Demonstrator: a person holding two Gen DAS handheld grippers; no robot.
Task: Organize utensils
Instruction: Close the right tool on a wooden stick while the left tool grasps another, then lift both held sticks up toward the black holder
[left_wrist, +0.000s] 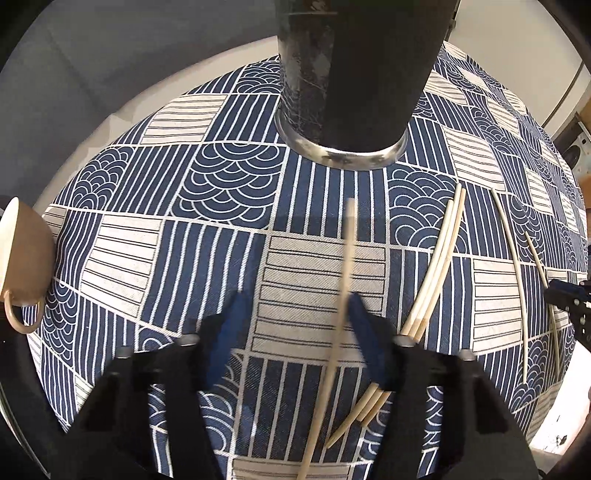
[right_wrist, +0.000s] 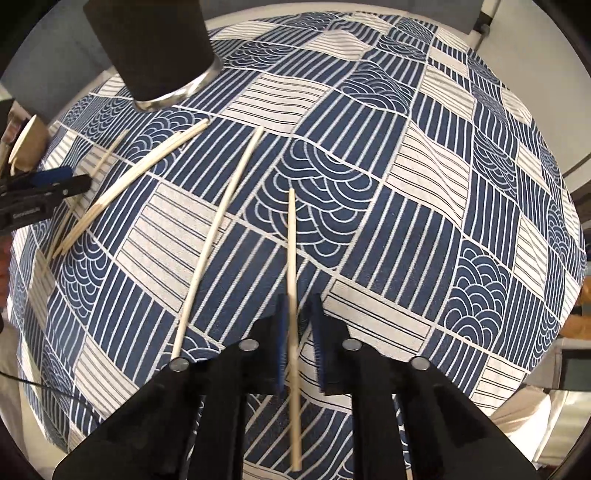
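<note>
With one chopstick (right_wrist: 293, 280) clamped in the right tool (right_wrist: 298, 325) and another (left_wrist: 341, 310) lying between the left tool's (left_wrist: 295, 332) half-closed fingers (grip unclear), both should be lifted level toward the dark holder (left_wrist: 354, 92) on the table (right_wrist: 424, 221).

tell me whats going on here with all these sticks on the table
A person is sorting chopsticks with a handheld gripper in each hand. The right gripper has one chopstick between its pads, which look closed on it. The left gripper has another chopstick between its blue fingers, though motion blur hides whether they grip it. More chopsticks lie loose on the patterned tablecloth, in front of a tall dark holder.
</note>
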